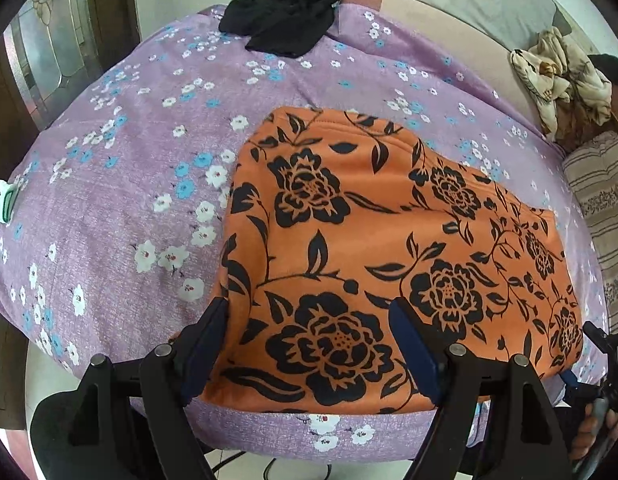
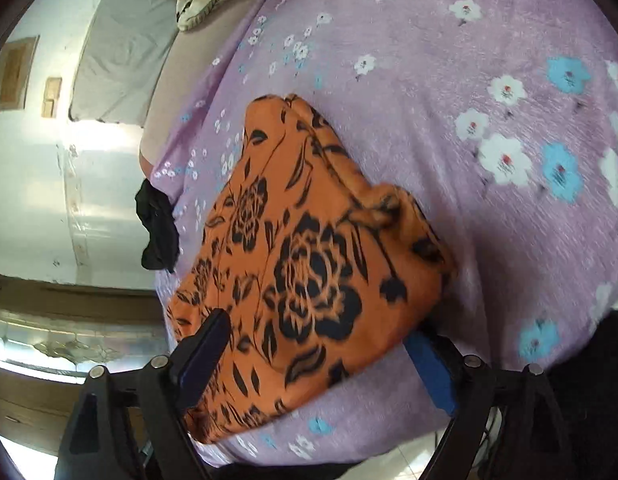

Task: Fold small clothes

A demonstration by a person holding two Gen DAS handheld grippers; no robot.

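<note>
Your left gripper [image 1: 309, 320] hangs over the near edge of the orange floral garment [image 1: 389, 248], jaws spread wide with nothing between them; your right gripper [image 2: 321, 344] is wide too, one finger on top of the cloth and the other at its edge — slid under or just beside it, I cannot tell. The garment lies already folded, lower centre of both frames, on the purple floral bedsheet [image 1: 129, 220]. Close the right jaws carelessly and you may catch only the top layer, or the sheet with it; the fold then opens. A black garment [image 1: 281, 20] sits at the top of the left view, a cream bundle [image 1: 561, 76] upper right — both well apart.
</note>
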